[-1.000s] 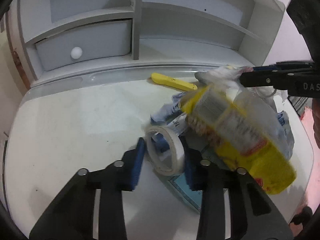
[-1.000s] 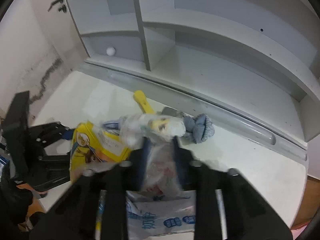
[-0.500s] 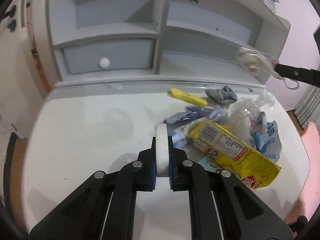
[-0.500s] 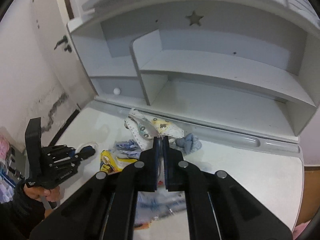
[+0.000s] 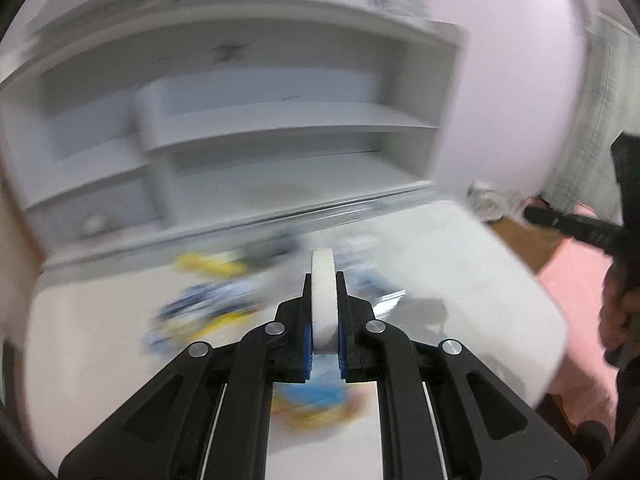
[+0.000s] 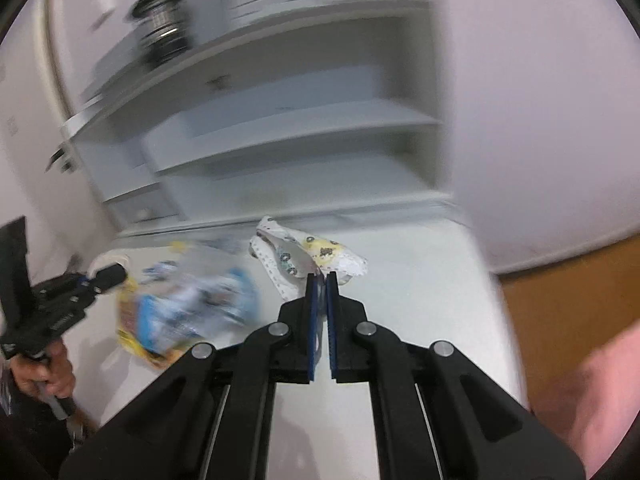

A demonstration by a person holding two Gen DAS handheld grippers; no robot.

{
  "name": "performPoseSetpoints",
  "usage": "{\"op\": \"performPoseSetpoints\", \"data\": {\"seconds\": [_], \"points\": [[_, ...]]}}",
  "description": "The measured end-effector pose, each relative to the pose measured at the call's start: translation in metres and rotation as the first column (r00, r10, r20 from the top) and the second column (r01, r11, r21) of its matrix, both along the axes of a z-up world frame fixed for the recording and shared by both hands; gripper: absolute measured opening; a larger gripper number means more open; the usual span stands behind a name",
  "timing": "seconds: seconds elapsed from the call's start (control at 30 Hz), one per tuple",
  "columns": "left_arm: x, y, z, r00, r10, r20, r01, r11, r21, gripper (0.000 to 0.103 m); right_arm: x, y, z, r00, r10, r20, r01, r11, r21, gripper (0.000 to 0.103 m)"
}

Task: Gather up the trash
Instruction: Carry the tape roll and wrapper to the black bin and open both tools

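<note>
Trash [image 6: 188, 312], a blurred heap of yellow and blue wrappers, lies on the white desk [image 6: 420, 280] toward its left side as our right wrist view has it, in front of the grey shelf unit [image 5: 280, 128], while the desk's right half and rounded right corner stand bare. Our left gripper [image 5: 324, 320] is clamped on a white roll of tape [image 5: 323, 300] held on edge above the heap, and our right gripper [image 6: 320, 308] is pinched shut on a printed crumpled wrapper [image 6: 308, 256] lifted nearer the desk's right edge. Any print on the wrappers is too blurred for us to read.
</note>
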State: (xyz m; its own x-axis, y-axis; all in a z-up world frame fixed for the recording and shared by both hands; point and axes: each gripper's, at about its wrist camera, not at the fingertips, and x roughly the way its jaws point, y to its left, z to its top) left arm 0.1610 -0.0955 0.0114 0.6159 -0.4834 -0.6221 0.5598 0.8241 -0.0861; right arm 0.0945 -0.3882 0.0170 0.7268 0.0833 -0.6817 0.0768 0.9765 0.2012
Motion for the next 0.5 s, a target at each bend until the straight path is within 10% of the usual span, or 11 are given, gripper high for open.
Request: {"op": "performPoseSetpoints", "data": {"seconds": [0.23, 0.5], "points": [[-0.055, -0.149, -0.007, 0.958, -0.286, 0.0, 0.286, 0.958, -0.037, 0.008, -0.123, -0.126, -0.037, 0.928, -0.372, -0.019, 0.372, 0.928, -0.025, 0.005], [-0.15, -0.3, -0.048, 0.814, -0.58, -0.034, 0.579, 0.815, -0.024, 0.008, -0.26, -0.23, -0.097, 0.733, -0.673, -0.101, 0.674, 0.738, -0.02, 0.005]]}}
